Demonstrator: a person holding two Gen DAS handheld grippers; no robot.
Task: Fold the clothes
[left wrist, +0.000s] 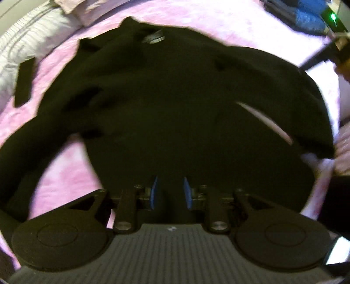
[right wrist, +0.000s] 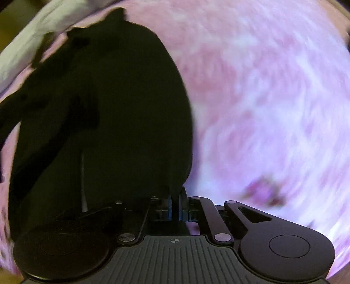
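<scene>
A black long-sleeved garment [left wrist: 170, 104] lies spread on a pink bedcover [left wrist: 65, 174], its collar label [left wrist: 153, 38] at the far end. My left gripper [left wrist: 170, 192] is over its near hem, blue pads apart, with dark cloth between them; whether it holds the cloth is unclear. In the right wrist view the same garment [right wrist: 113, 122] fills the left half. My right gripper [right wrist: 175, 202] is shut on the garment's near edge.
A white pillow [left wrist: 28, 41] lies at the far left of the bed. A flat black object [left wrist: 24, 85] lies beside the garment's left sleeve. Blue items [left wrist: 306, 17] sit at the far right. The pink bedcover [right wrist: 273, 109] stretches to the right.
</scene>
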